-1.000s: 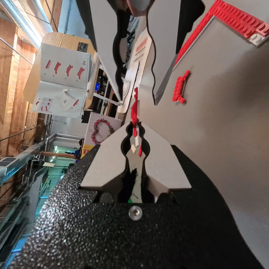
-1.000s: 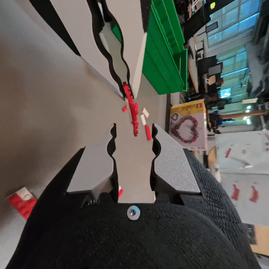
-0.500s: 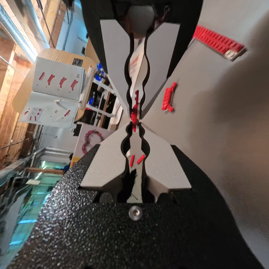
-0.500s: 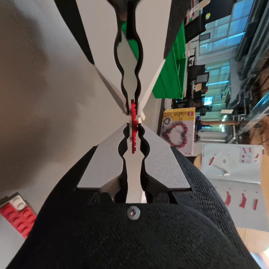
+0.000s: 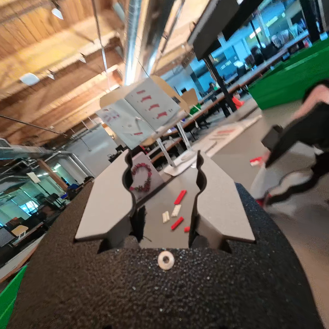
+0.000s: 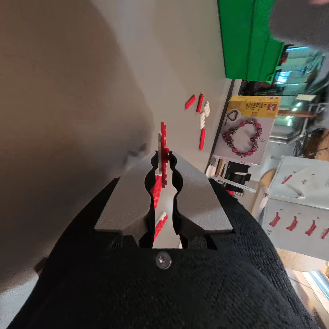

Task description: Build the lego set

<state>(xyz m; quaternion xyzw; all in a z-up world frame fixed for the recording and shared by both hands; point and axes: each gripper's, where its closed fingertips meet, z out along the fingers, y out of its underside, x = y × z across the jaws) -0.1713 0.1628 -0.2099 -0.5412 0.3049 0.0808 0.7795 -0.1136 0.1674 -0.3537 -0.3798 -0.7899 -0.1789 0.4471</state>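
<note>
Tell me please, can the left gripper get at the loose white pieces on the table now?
Probably yes. The left gripper is open and empty, and the white pieces lie on bare table in line between its fingers. Small red pieces lie close beside them.

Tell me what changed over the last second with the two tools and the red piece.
The left tool let go of the red assembly, opened wide and swung away toward the room. The right tool, open a second ago, closed on the assembly and now holds it alone. The loose plates, the box and the manual stayed put.
</note>
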